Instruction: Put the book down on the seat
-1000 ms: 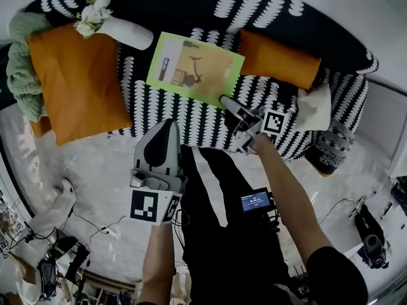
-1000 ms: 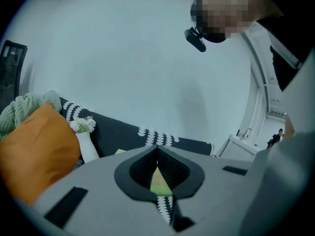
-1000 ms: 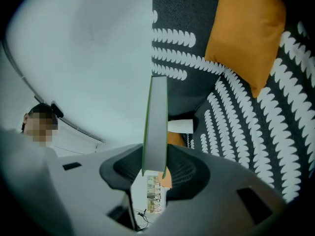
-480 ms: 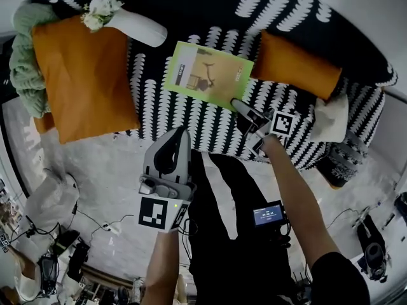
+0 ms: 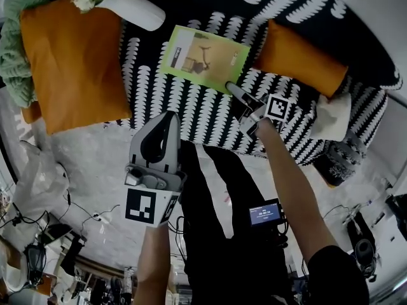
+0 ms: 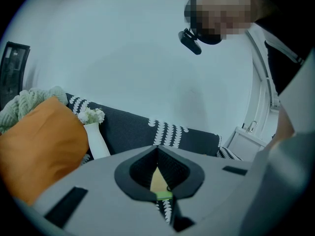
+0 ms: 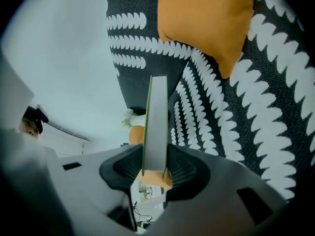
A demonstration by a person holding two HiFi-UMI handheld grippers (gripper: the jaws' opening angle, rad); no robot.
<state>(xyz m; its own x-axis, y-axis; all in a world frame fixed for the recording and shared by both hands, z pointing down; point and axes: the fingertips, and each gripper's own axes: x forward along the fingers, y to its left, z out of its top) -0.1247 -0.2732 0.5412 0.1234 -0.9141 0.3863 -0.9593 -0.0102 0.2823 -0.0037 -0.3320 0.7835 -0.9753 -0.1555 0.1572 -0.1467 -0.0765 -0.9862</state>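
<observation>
Nearest me, my left claw hangs at the front edge of the seat. Its jaws are together, with nothing gripped between them.

A little further in, my right claw reaches over the seat. Its jaws are partly apart and clamped on the near right corner of the book. In the right gripper view the book runs edge-on straight out from between the pads, so the grip is on its thickness. The book lies flat, cover up, low over the black-and-white seat near the middle. I cannot tell whether its far side touches the fabric.

Counting what I can see: one book and two orange cushions. The big cushion is at the left. The small cushion sits just right of the book. Furthest off is one white vase with flowers, lying on its side between the big cushion and the book. One green knit throw is bunched at the far left.
</observation>
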